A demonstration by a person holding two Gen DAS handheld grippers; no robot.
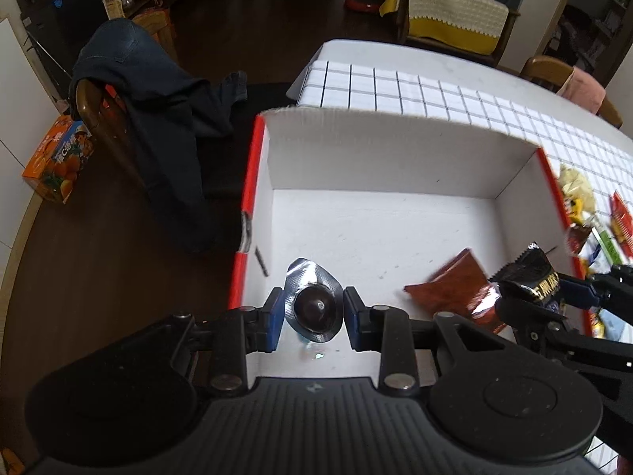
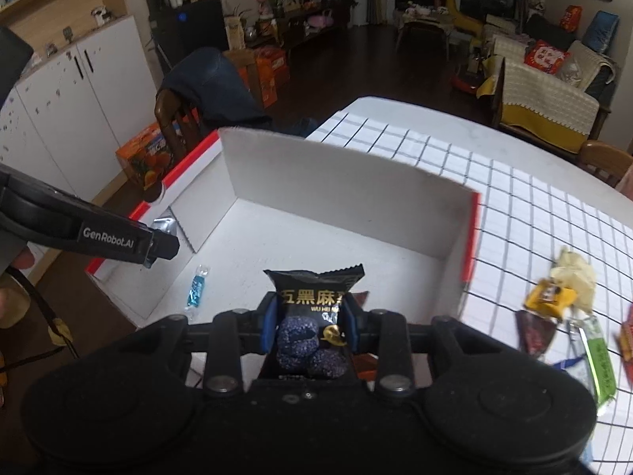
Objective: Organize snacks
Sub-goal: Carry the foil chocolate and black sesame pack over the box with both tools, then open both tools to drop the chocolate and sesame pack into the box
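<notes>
My left gripper (image 1: 313, 309) is shut on a silver foil snack pack (image 1: 312, 304) with a dark round centre, held above the left part of a white cardboard box (image 1: 379, 158) with red outer edges. My right gripper (image 2: 308, 318) is shut on a black snack packet (image 2: 314, 293) with gold lettering, held over the box (image 2: 340, 194) near its right front. The packet also shows in the left wrist view (image 1: 530, 273). A reddish-brown packet (image 1: 455, 289) and a small blue wrapped candy (image 2: 195, 287) lie on the box floor.
Several loose snacks (image 2: 561, 308) lie on the checked tablecloth (image 2: 514, 206) right of the box. A chair draped with dark jeans (image 1: 158, 130) stands left of the table, with an orange carton (image 1: 59, 158) on the floor beyond it.
</notes>
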